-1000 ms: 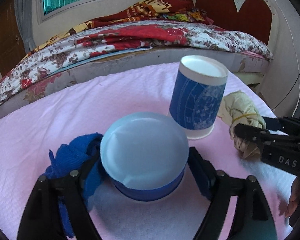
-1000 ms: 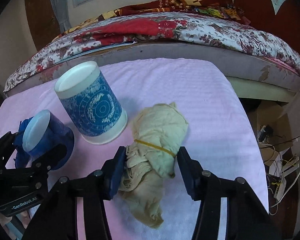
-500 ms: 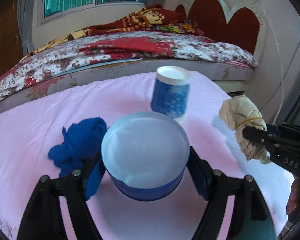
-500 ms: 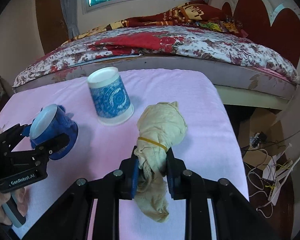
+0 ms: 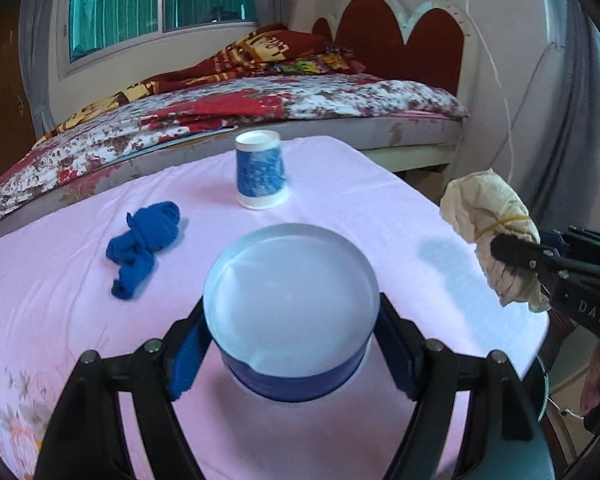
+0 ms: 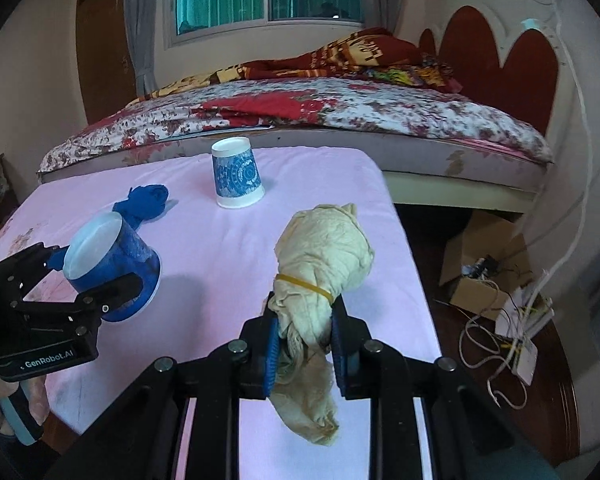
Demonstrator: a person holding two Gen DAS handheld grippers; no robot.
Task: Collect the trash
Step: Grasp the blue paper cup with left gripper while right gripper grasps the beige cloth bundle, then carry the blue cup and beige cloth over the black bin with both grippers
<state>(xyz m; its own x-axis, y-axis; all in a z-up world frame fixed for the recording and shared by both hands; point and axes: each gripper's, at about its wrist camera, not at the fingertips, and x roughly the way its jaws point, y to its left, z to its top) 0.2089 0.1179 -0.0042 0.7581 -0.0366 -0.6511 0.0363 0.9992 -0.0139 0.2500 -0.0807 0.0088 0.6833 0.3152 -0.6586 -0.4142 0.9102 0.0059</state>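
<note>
two pieces of trash are already up off the pink cloth-covered table, one in each gripper. the blue paper cup with a white base sits bottom-outward between the fingers of the left gripper, whose blue pads press its sides at a fairly wide spread; in the right wrist view that cup hangs tilted above the table's left part. the crumpled cream-coloured tissue wad bound with a yellow rubber band is pinched just below its band by the right gripper, jaws drawn narrow on its lower part, the loose tail dangling beneath the pads. in the left wrist view the wad rides near the table's right edge.

left on the table are a second blue patterned paper cup standing upside down towards the far edge, and a knotted bright blue cloth scrap lying to its left, well apart from both grippers. no bin or bag shows in either view, so i judge the task roughly half gathered: two items lifted but not yet dropped anywhere, two still to be picked up.

beyond the table stands a bed with a red floral quilt, and a cardboard box with tangled wires lies on the floor to the right.
</note>
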